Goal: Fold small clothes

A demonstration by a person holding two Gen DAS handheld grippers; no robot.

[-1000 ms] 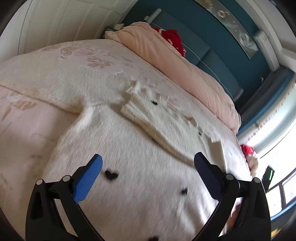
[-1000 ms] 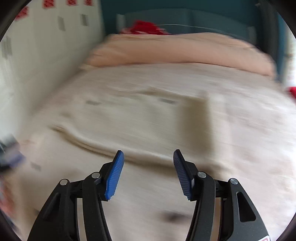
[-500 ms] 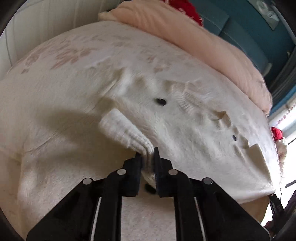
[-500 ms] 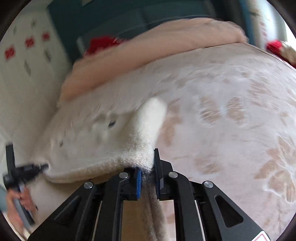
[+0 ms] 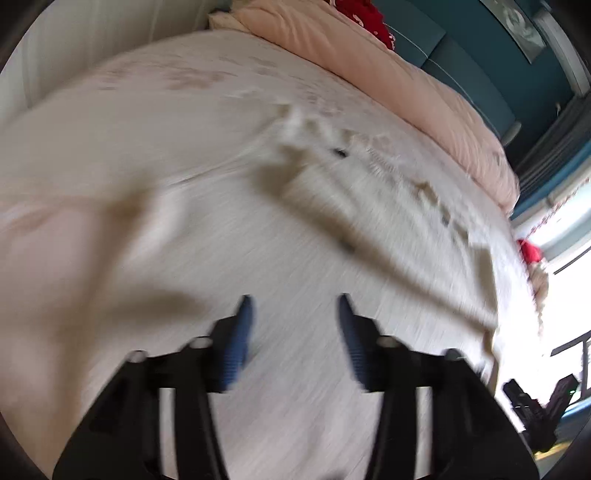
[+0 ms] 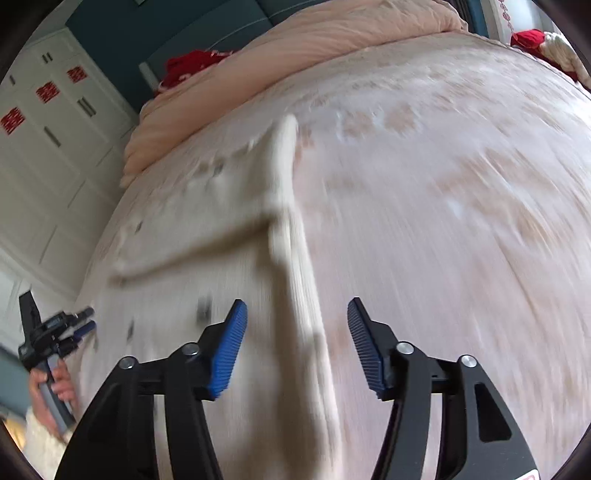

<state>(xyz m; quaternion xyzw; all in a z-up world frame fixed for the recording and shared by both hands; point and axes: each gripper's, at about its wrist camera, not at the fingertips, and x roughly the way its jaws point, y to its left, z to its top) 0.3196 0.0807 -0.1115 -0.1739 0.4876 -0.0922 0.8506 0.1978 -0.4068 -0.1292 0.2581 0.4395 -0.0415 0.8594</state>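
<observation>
A cream knit garment with small dark spots (image 5: 332, 236) lies on the bed, part of it folded over with a shadowed fold edge running across. My left gripper (image 5: 293, 325) is open and empty just above the garment's near part. In the right wrist view the same garment (image 6: 221, 258) lies left of centre, its ribbed edge (image 6: 295, 280) running toward me. My right gripper (image 6: 297, 332) is open and empty, straddling that edge. The left gripper also shows in the right wrist view (image 6: 79, 321), held in a hand. Both views are motion-blurred.
The pink floral bedspread (image 6: 443, 184) covers the bed. A rolled peach duvet (image 5: 388, 81) lies along the head end with a red item (image 5: 369, 18) behind it. White wardrobes (image 6: 48, 147) stand at one side, a bright window (image 5: 561, 288) at the other.
Half a second ago both grippers were shut on the garment's edge. Both have let go, opened and pulled back, and the folded part now lies on the garment.
</observation>
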